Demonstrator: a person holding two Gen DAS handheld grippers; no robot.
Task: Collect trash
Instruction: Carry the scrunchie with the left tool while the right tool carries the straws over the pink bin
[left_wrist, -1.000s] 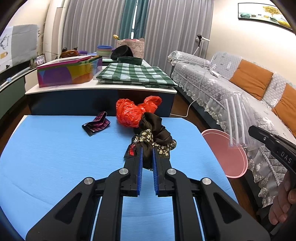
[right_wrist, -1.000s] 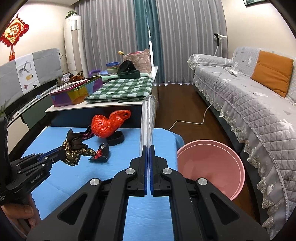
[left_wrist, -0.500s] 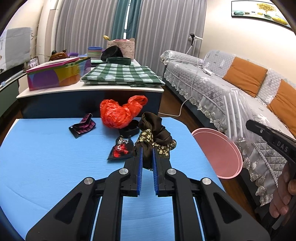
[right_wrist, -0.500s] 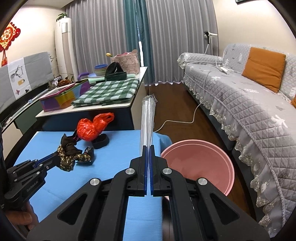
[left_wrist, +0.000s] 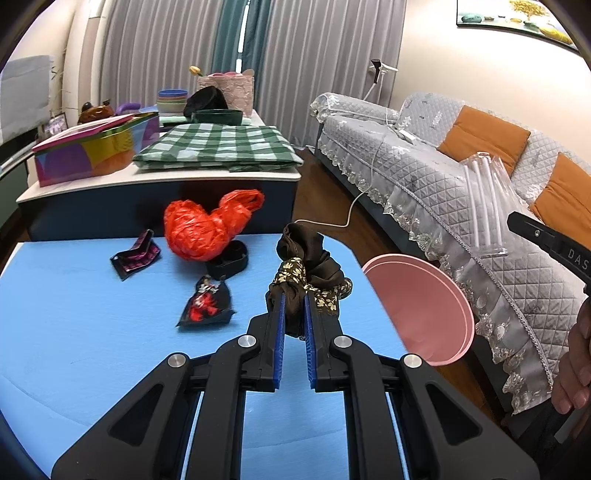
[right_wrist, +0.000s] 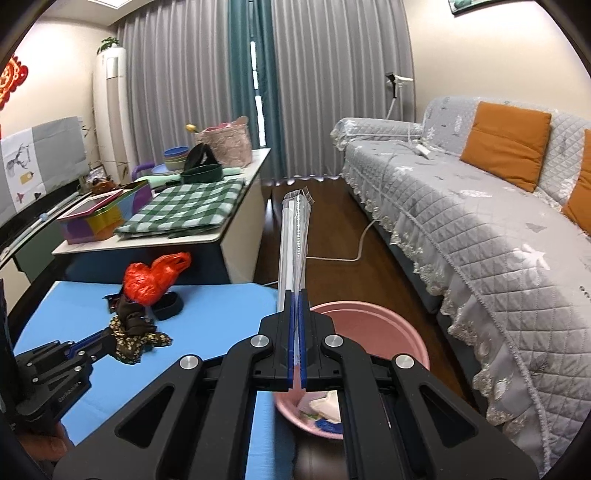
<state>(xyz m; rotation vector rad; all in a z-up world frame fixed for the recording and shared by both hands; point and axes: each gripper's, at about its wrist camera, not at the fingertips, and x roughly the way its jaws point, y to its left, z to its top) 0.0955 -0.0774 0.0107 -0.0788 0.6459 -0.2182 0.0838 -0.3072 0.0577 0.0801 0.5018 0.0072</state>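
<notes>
My left gripper (left_wrist: 293, 301) is shut on a dark brown cloth with a floral band (left_wrist: 308, 264), held above the blue table's (left_wrist: 74, 332) right part. The same cloth (right_wrist: 135, 330) hangs from that gripper (right_wrist: 110, 338) in the right wrist view. My right gripper (right_wrist: 295, 295) is shut on a clear plastic sleeve of white straws (right_wrist: 293, 236) that stands up from its tips, over the near rim of the pink basin (right_wrist: 369, 317). In the left wrist view the sleeve (left_wrist: 485, 210) and the basin (left_wrist: 417, 299) sit at the right.
On the table lie a red plastic bag (left_wrist: 205, 229), a black band (left_wrist: 229, 260), a dark wrapper with red print (left_wrist: 207, 304) and a striped wrapper (left_wrist: 136, 254). The basin holds scraps (right_wrist: 325, 410). A low cabinet (left_wrist: 159, 184) stands behind, a sofa (right_wrist: 480, 221) to the right.
Both grippers have shifted right towards the pink basin, each keeping its load. The wrapper with red print, earlier hidden behind the cloth, now shows on the table.
</notes>
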